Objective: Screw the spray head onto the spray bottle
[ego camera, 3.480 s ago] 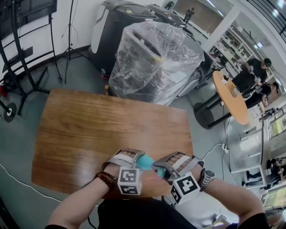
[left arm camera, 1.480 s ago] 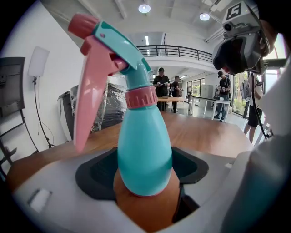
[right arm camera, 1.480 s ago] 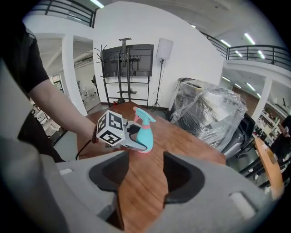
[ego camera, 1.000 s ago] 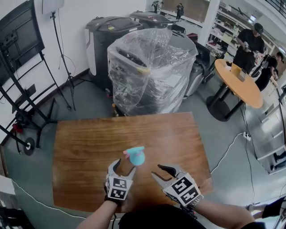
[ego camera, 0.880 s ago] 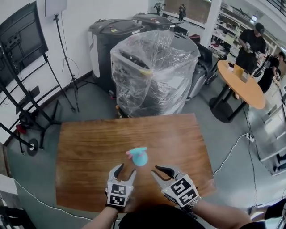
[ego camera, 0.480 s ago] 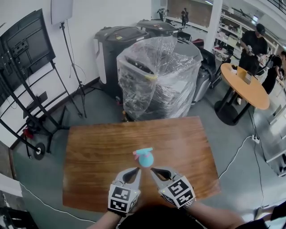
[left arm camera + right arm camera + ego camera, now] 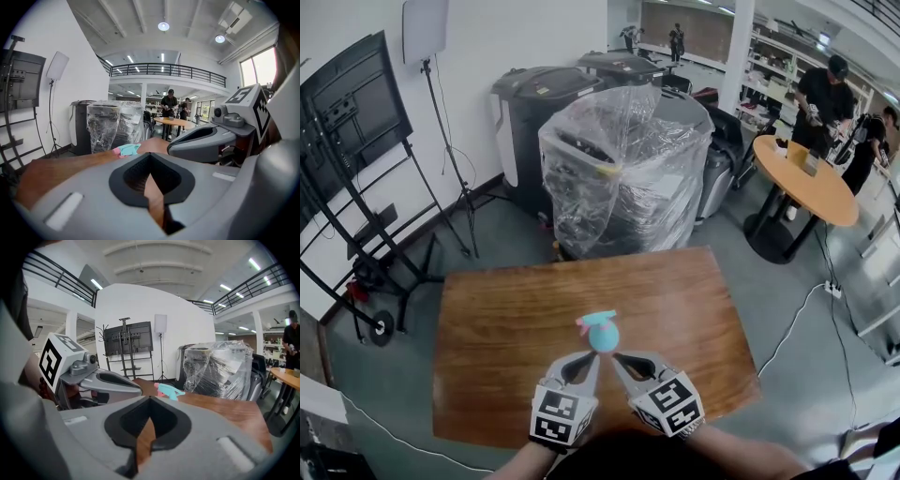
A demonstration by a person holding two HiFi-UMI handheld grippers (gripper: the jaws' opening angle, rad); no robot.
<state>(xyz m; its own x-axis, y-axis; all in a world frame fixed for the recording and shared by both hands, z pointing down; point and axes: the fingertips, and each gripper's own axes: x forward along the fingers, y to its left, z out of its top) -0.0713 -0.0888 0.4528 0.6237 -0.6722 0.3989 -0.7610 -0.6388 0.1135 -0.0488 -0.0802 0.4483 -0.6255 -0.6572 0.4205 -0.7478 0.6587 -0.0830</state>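
Note:
A teal spray bottle (image 7: 602, 334) with a teal head and pink trigger stands upright on the wooden table (image 7: 506, 309). Only its head shows over the jaws in the left gripper view, spray head (image 7: 127, 149), and in the right gripper view, spray head (image 7: 169, 391). My left gripper (image 7: 589, 360) and right gripper (image 7: 619, 359) sit side by side just short of the bottle, tips angled toward each other. Both are shut with nothing between the jaws, and neither touches the bottle. Each gripper shows in the other's view: right gripper (image 7: 201, 140), left gripper (image 7: 101, 380).
Beyond the table's far edge stand plastic-wrapped bins (image 7: 623, 159) and a black bin (image 7: 534, 103). A screen on a wheeled stand (image 7: 356, 141) is at the left. A round orange table (image 7: 806, 183) with people beside it is at the far right.
Both grippers stood open a second ago, the left one close round the bottle. Both have shut empty, and the left has lifted back from the bottle, which stands alone.

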